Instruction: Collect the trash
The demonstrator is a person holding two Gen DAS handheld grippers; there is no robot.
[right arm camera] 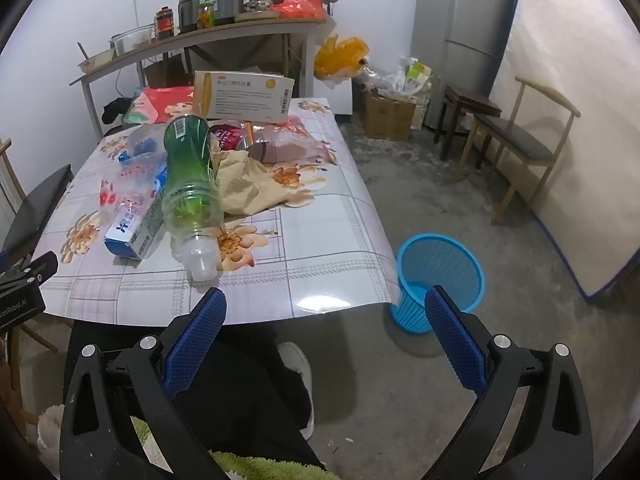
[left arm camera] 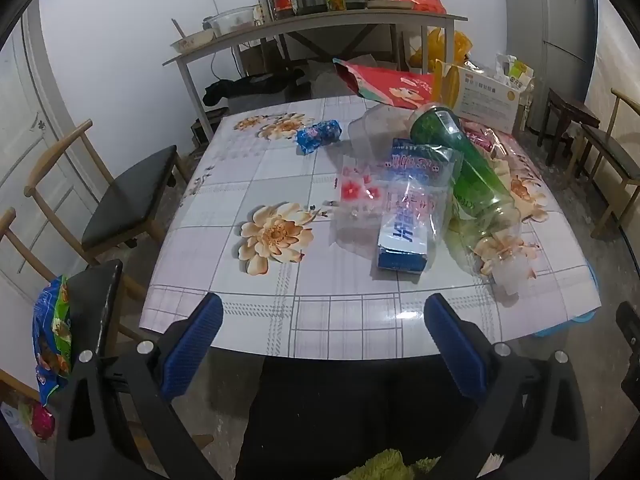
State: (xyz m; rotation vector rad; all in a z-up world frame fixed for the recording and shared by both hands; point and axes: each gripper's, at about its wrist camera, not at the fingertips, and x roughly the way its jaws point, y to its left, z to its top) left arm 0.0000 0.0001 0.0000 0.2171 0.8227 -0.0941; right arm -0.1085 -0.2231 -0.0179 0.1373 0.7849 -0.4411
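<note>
Blue-padded fingers (left arm camera: 191,344) of the left gripper (left arm camera: 322,344) are spread wide above the near edge of the table (left arm camera: 224,240), with nothing between them and nothing touched. From left to right on the floral cloth are seen a crumpled blue wrapper (left arm camera: 319,136), a clear plastic bag (left arm camera: 416,184) draped over a blue-and-white carton (left arm camera: 402,246), and a green plastic bottle (left arm camera: 472,168) lying on its side, cap end toward the near edge. What lies behind the bottle is blurred; it may be further wrappers.

The right gripper (right arm camera: 326,340) is likewise held wide open and empty, its left pad over the table's near edge, its right pad (right arm camera: 454,340) in front of a blue waste basket (right arm camera: 440,264) standing on the floor just beside the table's right corner. Crumpled brown paper (right arm camera: 244,184) is seen touching the bottle's right side.
</note>
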